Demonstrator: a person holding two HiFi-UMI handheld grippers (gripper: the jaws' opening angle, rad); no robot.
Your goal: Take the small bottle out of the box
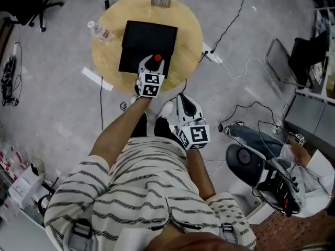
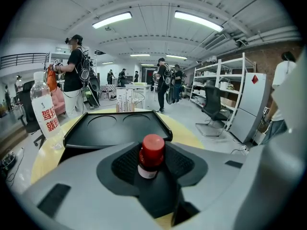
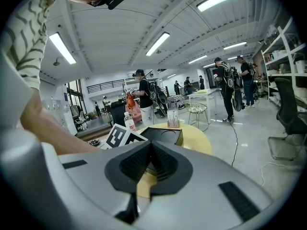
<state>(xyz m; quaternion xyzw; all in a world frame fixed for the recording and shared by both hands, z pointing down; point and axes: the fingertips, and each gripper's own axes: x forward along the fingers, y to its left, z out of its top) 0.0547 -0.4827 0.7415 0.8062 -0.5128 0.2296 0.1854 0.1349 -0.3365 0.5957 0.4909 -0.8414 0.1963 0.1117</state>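
**Small bottle pinched in left gripper at near edge of box**

Left gripper point(image 2: 152, 166): jaws clamped on the small bottle point(image 2: 151, 156), red cap up, label showing below the cap. In the head view the bottle point(image 1: 157, 58) sits over the near edge of the black box point(image 1: 149, 42). The box rests on the round wooden table point(image 1: 188, 33); two round recesses show in its floor. A water bottle point(image 1: 99, 31) lies left of the box. Right gripper point(image 3: 147, 163): jaws pressed together on nothing, held near the person's body, well apart from the table.
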